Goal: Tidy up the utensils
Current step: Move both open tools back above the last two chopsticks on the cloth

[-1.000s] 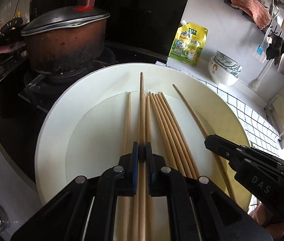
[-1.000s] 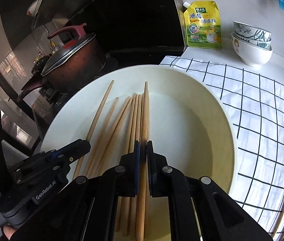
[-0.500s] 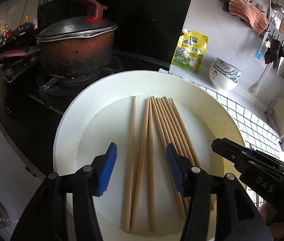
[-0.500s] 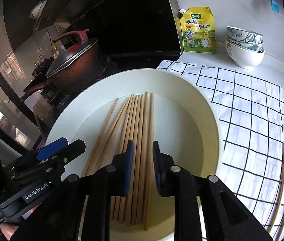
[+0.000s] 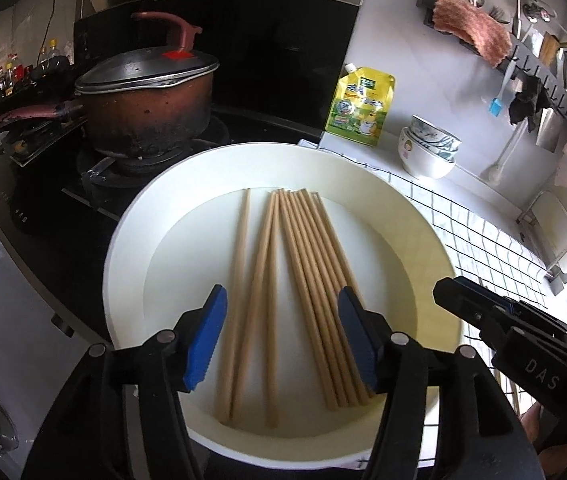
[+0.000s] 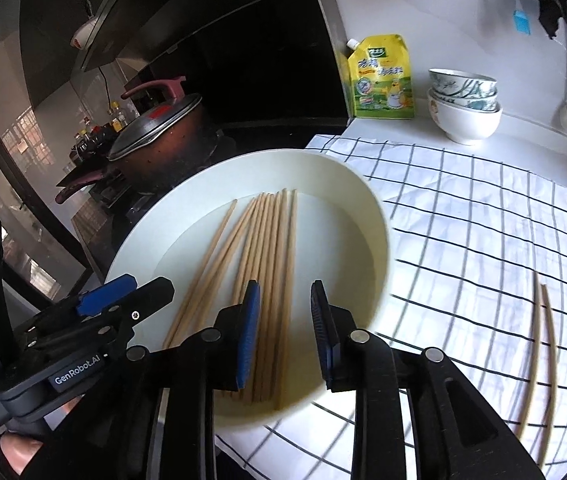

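While a white plate (image 5: 131, 240) sits at the edge of the bench, the left gripper (image 5: 281, 338) hovers over its near rim with its blue-padded fingers (image 5: 205, 340) spread wide and grasping nothing. The chopsticks (image 5: 311, 280) lie flat inside the plate: a tight bundle toward the plate's right half, three looser sticks just left of it. Beyond the plate's far rim stands a scorched lidded pot (image 5: 145, 114) on the stove; a yellow pouch (image 5: 361, 106) and stacked bowls (image 5: 427, 150) stand past the plate's far right. The right gripper (image 5: 495, 316) shows just right of the plate.

In the right wrist view, the right gripper (image 6: 285, 334) hangs over the plate's (image 6: 375, 216) near side, its fingers (image 6: 325, 336) released and parted, empty, above the near ends of the chopsticks (image 6: 271, 264). The plate rests partly on a checked cloth (image 6: 483, 220), where two more chopsticks (image 6: 541, 360) lie well to the plate's right. The left gripper (image 6: 123, 294) sits at the plate's left edge.
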`<state>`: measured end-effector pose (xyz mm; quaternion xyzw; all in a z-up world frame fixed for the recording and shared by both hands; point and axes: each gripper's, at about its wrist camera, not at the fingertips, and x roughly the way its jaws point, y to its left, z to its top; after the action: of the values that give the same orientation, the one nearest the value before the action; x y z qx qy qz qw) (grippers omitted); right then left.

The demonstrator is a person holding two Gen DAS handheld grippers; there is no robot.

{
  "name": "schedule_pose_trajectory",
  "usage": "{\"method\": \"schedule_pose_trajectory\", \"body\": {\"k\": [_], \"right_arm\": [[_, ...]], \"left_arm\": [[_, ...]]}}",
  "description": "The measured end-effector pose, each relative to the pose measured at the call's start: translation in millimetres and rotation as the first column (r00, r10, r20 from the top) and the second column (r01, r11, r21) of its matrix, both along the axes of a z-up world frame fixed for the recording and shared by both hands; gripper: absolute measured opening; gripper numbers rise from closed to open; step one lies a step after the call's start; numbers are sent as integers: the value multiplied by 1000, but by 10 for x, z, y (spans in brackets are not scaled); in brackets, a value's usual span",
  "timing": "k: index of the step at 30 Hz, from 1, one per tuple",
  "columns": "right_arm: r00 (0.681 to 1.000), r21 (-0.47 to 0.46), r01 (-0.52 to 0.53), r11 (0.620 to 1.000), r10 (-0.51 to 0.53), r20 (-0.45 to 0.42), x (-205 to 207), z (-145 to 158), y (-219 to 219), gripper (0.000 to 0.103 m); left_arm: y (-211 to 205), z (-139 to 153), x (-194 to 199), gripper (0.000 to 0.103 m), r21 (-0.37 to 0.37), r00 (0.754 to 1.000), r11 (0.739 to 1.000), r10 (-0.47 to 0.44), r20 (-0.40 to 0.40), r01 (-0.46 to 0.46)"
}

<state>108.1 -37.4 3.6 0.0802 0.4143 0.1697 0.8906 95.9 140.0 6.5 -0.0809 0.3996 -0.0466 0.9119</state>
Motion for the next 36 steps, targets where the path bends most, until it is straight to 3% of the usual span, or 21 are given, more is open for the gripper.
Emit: {"method": "schedule_pose_trajectory", "body": {"k": [20,28,36], "right_arm": [[990,-1,132,991,-132,50,-478,112,-971,36],[965,-73,260,963,-257,49,-699,-23,-1619,40],[937,-158,348,924,-350,15,-884,-347,-2139,40]], "left_arm": [[-708,116,-287,64,17,994,994,-104,24,104],[-1169,44,-352,67,7,985,984,-175,2,175],[-1615,-62,-443,72,-5,970,970,-244,-14,244]]}}
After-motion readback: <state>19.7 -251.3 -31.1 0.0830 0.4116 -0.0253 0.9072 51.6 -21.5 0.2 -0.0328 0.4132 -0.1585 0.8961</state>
